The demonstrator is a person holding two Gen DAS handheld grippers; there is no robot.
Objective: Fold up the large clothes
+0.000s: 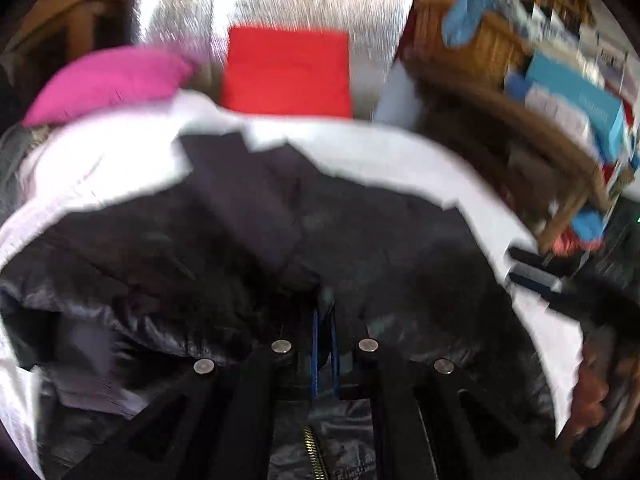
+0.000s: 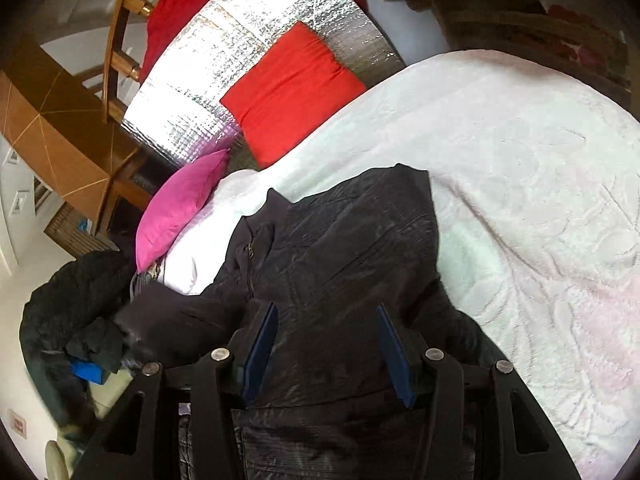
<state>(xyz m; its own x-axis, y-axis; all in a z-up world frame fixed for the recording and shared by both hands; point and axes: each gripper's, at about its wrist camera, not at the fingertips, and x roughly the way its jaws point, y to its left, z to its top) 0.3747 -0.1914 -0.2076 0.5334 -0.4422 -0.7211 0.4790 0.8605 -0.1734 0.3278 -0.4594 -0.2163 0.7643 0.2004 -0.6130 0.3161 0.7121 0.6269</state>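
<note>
My left tongs [image 1: 325,322] are pressed together, pinching the black quilted zip jacket [image 2: 340,248] to carry a flap across; it lies on the white bedspread [image 2: 520,168]. My right tongs [image 2: 326,350] hang spread above it, holding nothing.

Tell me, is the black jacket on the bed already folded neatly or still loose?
Still loose. The black jacket lies rumpled on the white bedspread, one part trailing off the bed's edge, with no clean fold lines visible.
</note>
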